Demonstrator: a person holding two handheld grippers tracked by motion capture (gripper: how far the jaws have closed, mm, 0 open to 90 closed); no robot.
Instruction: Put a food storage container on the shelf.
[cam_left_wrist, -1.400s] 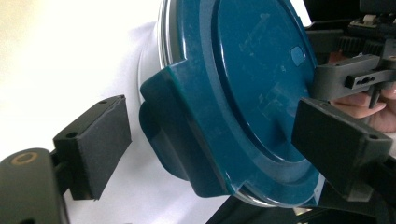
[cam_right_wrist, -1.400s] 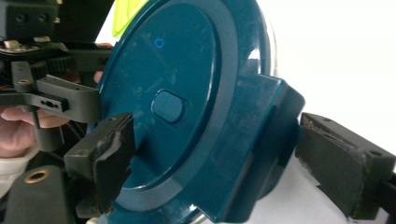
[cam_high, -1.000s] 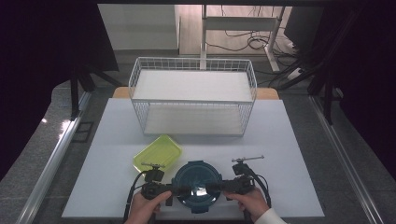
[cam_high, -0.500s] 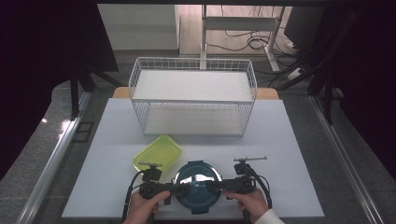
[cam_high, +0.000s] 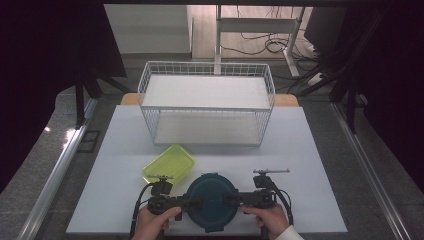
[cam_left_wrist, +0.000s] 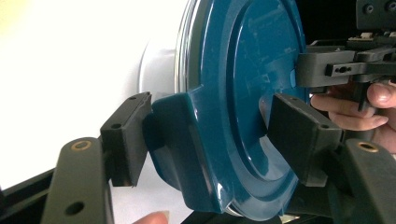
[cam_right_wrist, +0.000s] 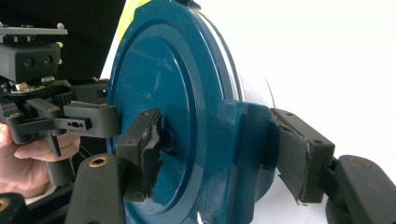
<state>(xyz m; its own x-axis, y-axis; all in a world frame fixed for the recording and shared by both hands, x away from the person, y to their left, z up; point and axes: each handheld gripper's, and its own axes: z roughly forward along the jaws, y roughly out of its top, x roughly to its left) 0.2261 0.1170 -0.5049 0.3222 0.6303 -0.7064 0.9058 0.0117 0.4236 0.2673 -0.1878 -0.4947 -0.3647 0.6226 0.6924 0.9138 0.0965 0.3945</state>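
Observation:
A round clear container with a dark blue lid (cam_high: 212, 200) sits at the table's front edge. My left gripper (cam_high: 194, 202) reaches in level from the lid's left side and my right gripper (cam_high: 231, 199) from its right. In the left gripper view, the gripper (cam_left_wrist: 212, 128) has one pad against the lid's side flap (cam_left_wrist: 180, 140) and the other on the lid top (cam_left_wrist: 252, 70). My right gripper (cam_right_wrist: 219, 149) clamps the opposite flap (cam_right_wrist: 245, 140) the same way. Both pairs of jaws have just been closing on these flaps.
A yellow-green shallow tray (cam_high: 169, 164) lies just behind and left of the container. A white wire basket (cam_high: 207, 102) with two shelves stands at the back of the white table (cam_high: 310, 155). Dark floor and rails flank the table.
Both hands have stayed where they were beside the lid. The jaws on either side have narrowed slightly onto the flaps.

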